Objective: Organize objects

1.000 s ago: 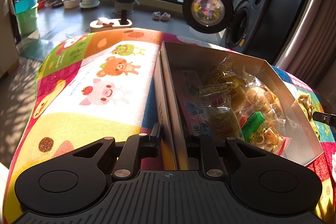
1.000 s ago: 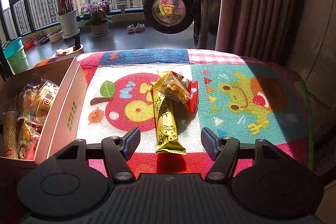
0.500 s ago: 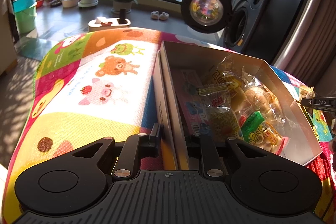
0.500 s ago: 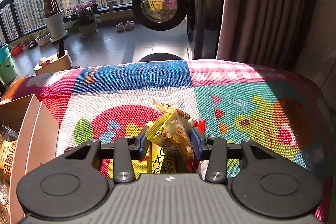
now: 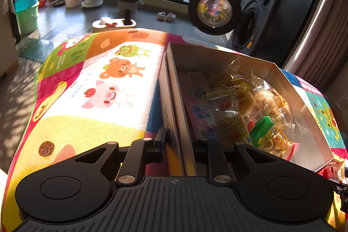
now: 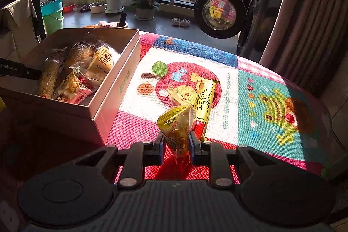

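Yellow crinkly snack packet [image 6: 177, 132] pinched in the right gripper [image 6: 175, 145]; left gripper [image 5: 179, 142] apparently clamps the pink cardboard box [image 6: 121, 79] wall. Carry high, clear the rim.

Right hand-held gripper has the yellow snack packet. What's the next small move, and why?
Probably carry it left, over the open box and clear of its rim. The right hand-held gripper is shut on the yellow snack packet, which hangs above the mat. The left hand-held gripper clamps the box's wall, steadying it. The long yellow bar on the mat can follow.
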`<state>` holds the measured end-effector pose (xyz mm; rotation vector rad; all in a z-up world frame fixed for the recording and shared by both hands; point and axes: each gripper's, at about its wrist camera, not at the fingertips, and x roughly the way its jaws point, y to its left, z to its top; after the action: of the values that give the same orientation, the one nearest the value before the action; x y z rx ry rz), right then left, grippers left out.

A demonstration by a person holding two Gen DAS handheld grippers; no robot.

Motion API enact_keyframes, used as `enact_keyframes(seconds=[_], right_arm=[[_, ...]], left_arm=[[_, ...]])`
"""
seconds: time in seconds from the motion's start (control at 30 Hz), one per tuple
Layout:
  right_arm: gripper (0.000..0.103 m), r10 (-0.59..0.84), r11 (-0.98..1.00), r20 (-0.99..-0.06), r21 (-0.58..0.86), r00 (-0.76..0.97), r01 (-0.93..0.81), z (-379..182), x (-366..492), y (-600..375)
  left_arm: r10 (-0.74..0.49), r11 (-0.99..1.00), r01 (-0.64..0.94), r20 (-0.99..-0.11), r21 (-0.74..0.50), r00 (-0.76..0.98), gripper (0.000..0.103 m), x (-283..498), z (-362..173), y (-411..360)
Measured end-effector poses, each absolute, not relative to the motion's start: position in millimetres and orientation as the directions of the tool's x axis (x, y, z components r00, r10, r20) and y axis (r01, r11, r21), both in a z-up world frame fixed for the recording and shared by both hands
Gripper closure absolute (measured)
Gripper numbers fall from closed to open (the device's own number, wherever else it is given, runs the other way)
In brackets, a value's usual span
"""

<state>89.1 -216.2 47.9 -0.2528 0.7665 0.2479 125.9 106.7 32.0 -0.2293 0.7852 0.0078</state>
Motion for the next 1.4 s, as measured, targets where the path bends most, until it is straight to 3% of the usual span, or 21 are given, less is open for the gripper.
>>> enact_keyframes(seconds=[0.03, 0.07, 0.1, 0.17, 0.27, 0.4, 0.57, 0.73, 0.83, 1.4], right_arm=[[0.080, 0.132, 0.933, -0.716, -0.144, 0.686, -0.331, 46.0, 80.0, -214.8], [0.071, 0.130, 0.929, -0.722, -0.152, 0.680, -0.339, 44.1, 74.3, -214.4], [0.051, 0.120, 0.924, -0.731, -0.165, 0.671, -0.345, 40.2, 65.7, -214.1], [0.034, 0.102, 0.928, -0.732, -0.174, 0.673, -0.330, 36.3, 57.1, -216.8], [0.033, 0.123, 0.948, -0.753, -0.102, 0.646, -0.300, 34.2, 52.1, -227.4], [0.024, 0.176, 0.958, -0.750, -0.018, 0.638, -0.286, 37.5, 46.8, -229.5], [0.014, 0.178, 0.966, -0.730, 0.003, 0.660, -0.257, 39.0, 53.0, -222.3], [0.012, 0.145, 0.984, -0.764, 0.046, 0.629, -0.171, 22.4, 69.6, -228.2], [0.000, 0.114, 0.989, -0.766, 0.027, 0.632, -0.147, 16.8, 70.8, -227.3], [0.000, 0.091, 0.992, -0.772, 0.014, 0.629, -0.126, 18.0, 73.7, -231.1]], left_arm=[[-0.078, 0.975, -0.092, -0.701, -0.201, 0.709, 0.083, 125.9, 32.0, 106.6], [-0.078, 0.975, -0.092, -0.701, -0.201, 0.708, 0.083, 125.9, 32.0, 106.6], [-0.077, 0.975, -0.093, -0.702, -0.201, 0.708, 0.083, 126.0, 32.0, 106.6], [-0.076, 0.975, -0.093, -0.702, -0.200, 0.708, 0.083, 126.0, 31.9, 106.6], [-0.077, 0.975, -0.093, -0.702, -0.201, 0.708, 0.083, 126.0, 31.9, 106.7], [-0.078, 0.975, -0.092, -0.702, -0.201, 0.708, 0.083, 126.0, 31.9, 106.6], [-0.078, 0.975, -0.092, -0.702, -0.201, 0.708, 0.083, 126.1, 32.0, 106.6], [-0.074, 0.976, -0.094, -0.703, -0.197, 0.707, 0.083, 126.1, 31.8, 106.4], [-0.071, 0.975, -0.098, -0.703, -0.197, 0.707, 0.083, 126.1, 31.5, 106.3], [-0.070, 0.975, -0.102, -0.710, -0.197, 0.701, 0.083, 126.8, 31.5, 105.8]])
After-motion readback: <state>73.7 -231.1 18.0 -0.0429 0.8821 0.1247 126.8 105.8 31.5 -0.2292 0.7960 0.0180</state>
